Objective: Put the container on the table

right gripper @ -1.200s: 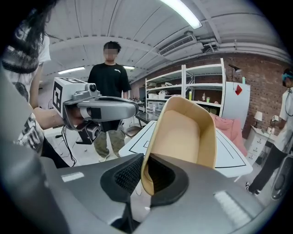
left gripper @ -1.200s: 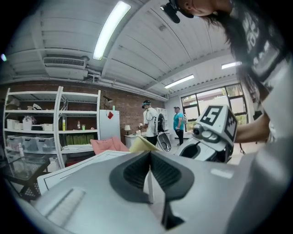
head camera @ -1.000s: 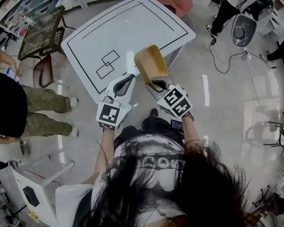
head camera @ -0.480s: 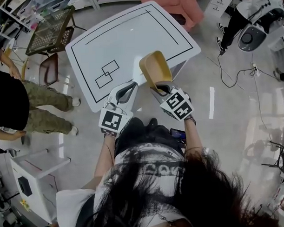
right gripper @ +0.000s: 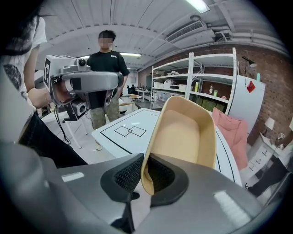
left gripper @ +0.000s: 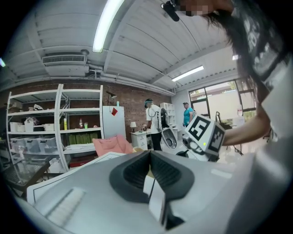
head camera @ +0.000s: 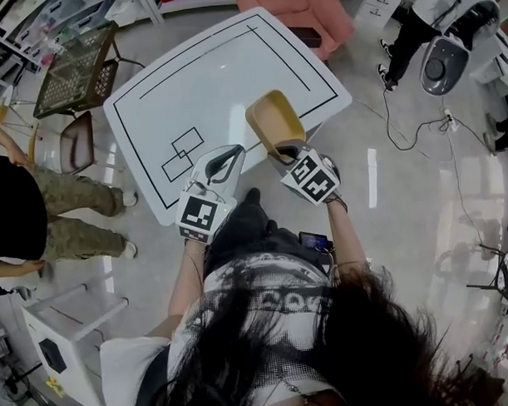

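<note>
**A:** Where was the container at that point?

**B:** Off the table, as far as I could judge. The right gripper was pinching one wall of it, one jaw inside the tub and one outside. The tan tub hung tilted over the table's near edge, its open side turned toward the person.

**A:** And the left gripper?

**B:** Its jaws were pressed together with nothing between them. It was over the table's near edge too, just beside the container but not touching it.

**A:** So which step was that?

**B:** The carry, I'd say, with the placing not yet done.

**A:** What did the next move call for?

**B:** Bringing the tub further in over the table and levelling it so its base faced down. Then lowering it onto a bare part of the top, perhaps near the drawn squares, and only then spreading the jaws.
</note>
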`<state>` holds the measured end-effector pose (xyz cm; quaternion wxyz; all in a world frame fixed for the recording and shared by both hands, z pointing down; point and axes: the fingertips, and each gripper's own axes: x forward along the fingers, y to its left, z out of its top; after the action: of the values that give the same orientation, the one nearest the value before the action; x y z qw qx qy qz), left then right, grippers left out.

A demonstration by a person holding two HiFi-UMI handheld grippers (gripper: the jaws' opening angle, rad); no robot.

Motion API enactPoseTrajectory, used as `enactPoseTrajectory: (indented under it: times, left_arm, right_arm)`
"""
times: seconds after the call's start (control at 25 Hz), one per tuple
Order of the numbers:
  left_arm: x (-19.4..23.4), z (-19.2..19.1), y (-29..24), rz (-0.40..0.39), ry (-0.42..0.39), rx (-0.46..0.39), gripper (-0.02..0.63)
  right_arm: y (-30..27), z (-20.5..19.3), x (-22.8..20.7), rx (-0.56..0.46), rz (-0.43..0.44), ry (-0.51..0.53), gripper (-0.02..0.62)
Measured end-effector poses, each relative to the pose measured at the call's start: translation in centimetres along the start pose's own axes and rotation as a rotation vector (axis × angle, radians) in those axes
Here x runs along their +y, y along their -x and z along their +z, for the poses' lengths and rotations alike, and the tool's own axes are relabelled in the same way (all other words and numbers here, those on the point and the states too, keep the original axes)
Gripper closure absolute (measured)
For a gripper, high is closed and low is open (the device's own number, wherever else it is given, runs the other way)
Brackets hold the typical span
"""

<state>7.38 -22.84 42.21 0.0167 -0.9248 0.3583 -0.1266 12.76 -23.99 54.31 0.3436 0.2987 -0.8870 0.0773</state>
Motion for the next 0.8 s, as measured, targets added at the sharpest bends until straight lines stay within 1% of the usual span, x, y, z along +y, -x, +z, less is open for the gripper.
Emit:
enactPoseTrajectory:
  times: [0.12,0.24,0.48,0.64,0.8]
  left_arm:
    - [2.0,0.6,-2.2,-0.016,-0.010,-0.017,0.606]
    - [4.2,0.8,-4.1,-0.022,-0.008,-0.027,0.606]
    - [7.7,0.4,-6.6,-0.018,0.024,-0.030,0.606]
    - [9.6,0.1,-7.7,-0.002,0.049,-0.030,0.606]
    - [11.0,-0.1,-8.0,0.018,0.066,-0.031,0.606]
  right_arm:
    - [-1.9,-0.4,-2.6,0.046,-0.001,0.009,0.557]
    - [-4.4,-1.2,-5.3,0.117,0.001,0.042,0.557]
    - [-9.8,-2.1,-11.5,0.261,0.006,0.142,0.558]
    - [-12.8,-2.6,-14.8,0.343,0.020,0.183,0.557]
    - [-14.6,-3.3,-17.5,0.413,0.017,0.257,0.557]
